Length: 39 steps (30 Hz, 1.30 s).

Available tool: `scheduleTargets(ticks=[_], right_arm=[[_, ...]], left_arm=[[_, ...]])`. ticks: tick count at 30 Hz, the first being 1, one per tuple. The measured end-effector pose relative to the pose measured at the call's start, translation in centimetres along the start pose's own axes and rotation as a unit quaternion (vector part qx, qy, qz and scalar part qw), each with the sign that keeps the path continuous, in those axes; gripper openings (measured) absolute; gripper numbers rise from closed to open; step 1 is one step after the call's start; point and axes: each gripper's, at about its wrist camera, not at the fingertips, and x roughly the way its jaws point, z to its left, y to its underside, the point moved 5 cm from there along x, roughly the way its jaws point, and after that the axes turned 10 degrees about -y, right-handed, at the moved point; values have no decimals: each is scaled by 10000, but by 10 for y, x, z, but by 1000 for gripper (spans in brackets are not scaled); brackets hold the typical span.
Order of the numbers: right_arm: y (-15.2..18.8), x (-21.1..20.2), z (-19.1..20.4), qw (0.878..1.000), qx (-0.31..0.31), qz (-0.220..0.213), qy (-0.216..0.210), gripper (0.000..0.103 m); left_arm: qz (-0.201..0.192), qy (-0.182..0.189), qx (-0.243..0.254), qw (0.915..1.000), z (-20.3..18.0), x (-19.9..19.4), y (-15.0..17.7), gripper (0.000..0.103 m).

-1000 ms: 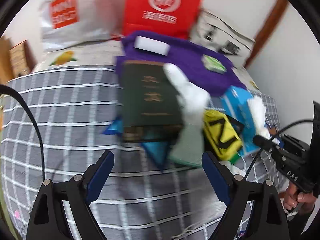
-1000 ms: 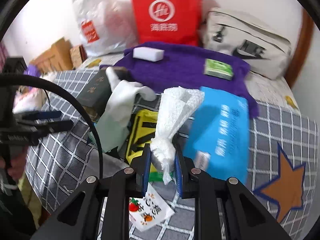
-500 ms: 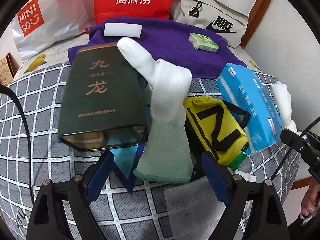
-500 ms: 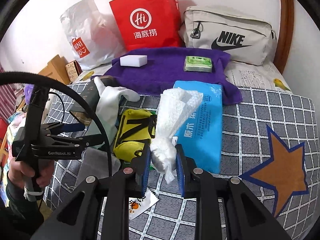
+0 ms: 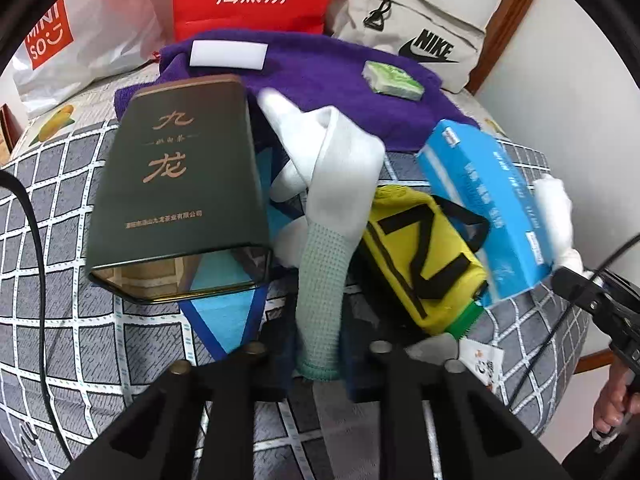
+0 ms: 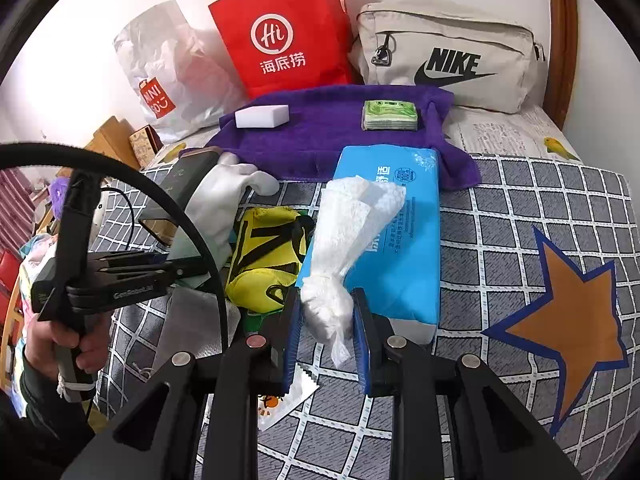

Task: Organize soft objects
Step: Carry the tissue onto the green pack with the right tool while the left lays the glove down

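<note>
Gripping phase: your left gripper [image 5: 319, 364] is closing on the glove [image 5: 324, 280] cuff; your right gripper [image 6: 325, 336] clamps the bag [image 6: 344, 248]. Next, lift both clear toward the towel [image 6: 332, 136].

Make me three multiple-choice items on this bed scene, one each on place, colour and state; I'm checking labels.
1. The white sponge lies on: A) purple towel B) blue pack C) yellow bag
2. The bag between the Miniso bag and the Nike bag is: A) green B) red C) black
3. The right gripper is: A) empty B) shut on the white bundle C) out of view

A: the sponge rests on the towel.
B: it is red with white print.
B: its fingers press the bundle's knotted end.
</note>
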Motion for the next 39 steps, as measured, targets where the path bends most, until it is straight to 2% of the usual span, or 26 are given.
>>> scheduleTargets(ticks=[11,23,39], right_arm=[[-3,-8,15,9999,-69,-88,-14,25],[-14,-30,28,9988,-243,-417,-84,25],[-39,-33,32,9974,-339,-587,-238,23]], left_arm=[[-405,48,192,9990,5,-39,3,12],[-989,-107,304,9946,3,-88,-19,12],[-1298,-135,261,9911,5,-117,-51,12]])
